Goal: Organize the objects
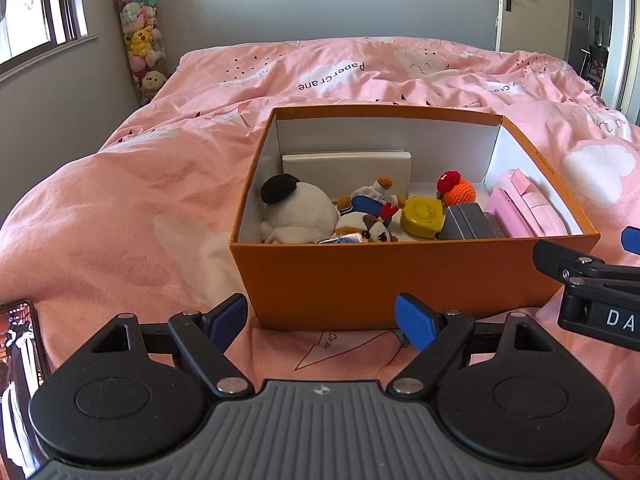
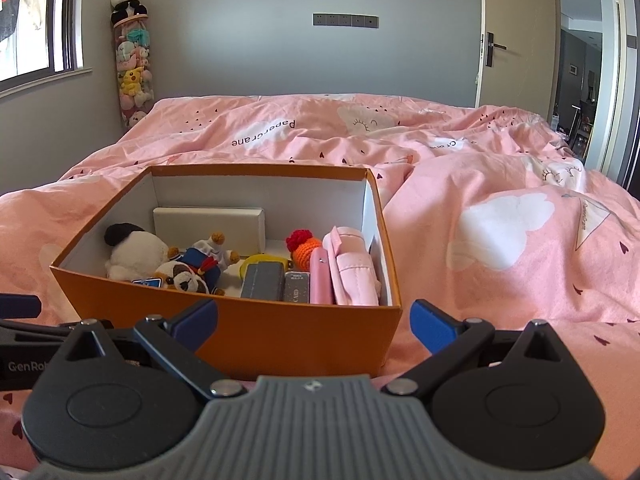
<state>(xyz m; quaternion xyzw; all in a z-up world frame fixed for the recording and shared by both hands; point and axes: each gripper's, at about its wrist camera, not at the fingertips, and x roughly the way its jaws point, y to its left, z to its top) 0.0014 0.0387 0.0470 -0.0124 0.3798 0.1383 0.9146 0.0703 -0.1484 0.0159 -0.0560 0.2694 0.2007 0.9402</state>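
An orange cardboard box [image 1: 360,276] [image 2: 280,332] stands on the pink bed. Inside lie a white plush with a black ear [image 1: 296,212] [image 2: 134,252], a small blue-and-white doll [image 1: 370,196] [image 2: 204,258], a white flat box [image 1: 346,166] [image 2: 208,222], a yellow case [image 1: 422,216], an orange crochet ball [image 1: 460,192] [image 2: 306,250], a grey case [image 1: 470,222] [image 2: 262,282] and pink pouches [image 1: 524,206] [image 2: 352,268]. My left gripper [image 1: 322,322] is open just in front of the box, holding nothing. My right gripper [image 2: 314,326] is open and holds nothing at the box's near right corner.
The pink quilt [image 1: 140,200] [image 2: 500,240] covers the whole bed. A phone [image 1: 20,364] lies at the left edge. A tall tube of plush toys [image 1: 142,40] [image 2: 132,68] stands in the far left corner by the window. A door [image 2: 516,36] is ajar at the right.
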